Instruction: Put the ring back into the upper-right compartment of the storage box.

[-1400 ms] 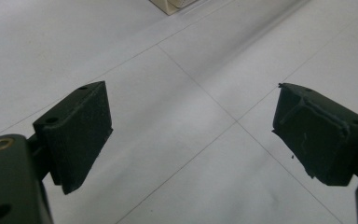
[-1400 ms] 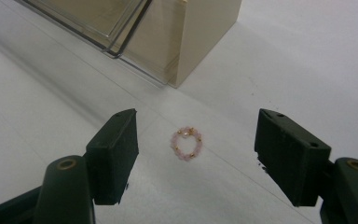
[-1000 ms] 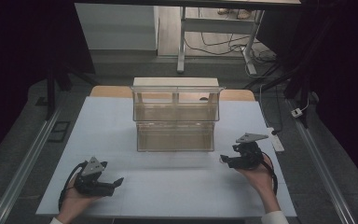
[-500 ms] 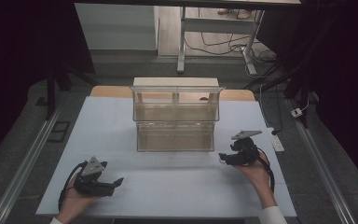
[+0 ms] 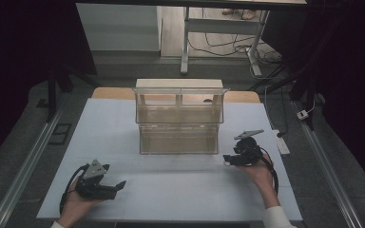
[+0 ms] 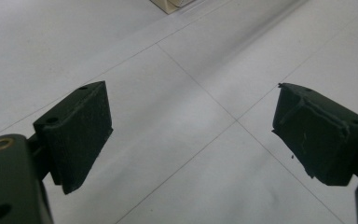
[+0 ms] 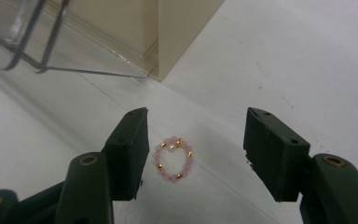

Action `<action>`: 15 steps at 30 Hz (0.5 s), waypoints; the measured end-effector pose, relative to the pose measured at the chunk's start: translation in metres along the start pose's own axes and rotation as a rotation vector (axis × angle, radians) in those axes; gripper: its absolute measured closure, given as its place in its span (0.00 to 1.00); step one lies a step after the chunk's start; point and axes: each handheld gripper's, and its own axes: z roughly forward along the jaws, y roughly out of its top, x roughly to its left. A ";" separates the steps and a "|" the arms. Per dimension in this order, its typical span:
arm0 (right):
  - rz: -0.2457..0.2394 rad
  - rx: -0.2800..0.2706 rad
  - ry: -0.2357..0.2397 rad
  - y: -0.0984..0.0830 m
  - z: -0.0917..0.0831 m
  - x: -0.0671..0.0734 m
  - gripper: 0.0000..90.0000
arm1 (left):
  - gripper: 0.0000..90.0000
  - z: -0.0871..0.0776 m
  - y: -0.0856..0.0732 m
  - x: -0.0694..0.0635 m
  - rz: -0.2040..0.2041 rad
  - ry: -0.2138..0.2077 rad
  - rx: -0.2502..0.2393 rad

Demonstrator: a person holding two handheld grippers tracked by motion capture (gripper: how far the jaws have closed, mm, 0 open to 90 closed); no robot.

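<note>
A small loop of pink and gold beads [image 7: 173, 159] lies on the white table just in front of a clear tiered box [image 5: 179, 121]. My right gripper [image 7: 196, 126] stands open over the loop, which rests between the jaws, closer to the left one. In the high view that gripper [image 5: 229, 160] sits off the box's front right corner, jaws pointing left. My left gripper [image 5: 119, 185] is at the table's near left, open, with bare table between its jaws [image 6: 191, 107].
The white tabletop [image 5: 171, 190] stretches between the two hands. A beige block [image 7: 186, 32] stands behind the clear box's corner. A white power strip [image 5: 281, 142] lies at the table's right edge. Metal rails [image 5: 24, 166] run along both sides.
My right gripper has shifted a little left and forward, toward the box's front right corner. The left gripper has stayed put.
</note>
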 end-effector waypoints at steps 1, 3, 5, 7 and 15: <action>0.002 0.006 0.003 0.000 0.002 -0.001 0.46 | 0.13 0.000 0.000 0.000 0.000 0.000 0.000; 0.008 0.016 0.001 0.001 0.003 -0.001 0.47 | 0.13 0.000 0.000 0.000 -0.001 0.001 0.000; 0.009 0.029 -0.001 0.001 0.005 -0.001 0.49 | 0.13 0.000 0.000 0.000 -0.001 0.002 0.001; 0.008 0.049 0.001 0.000 0.008 -0.002 0.51 | 0.13 0.000 -0.001 0.001 0.000 0.001 0.002; -0.009 0.106 0.001 -0.001 0.015 -0.002 0.63 | 0.13 0.001 -0.001 0.001 0.001 0.000 0.005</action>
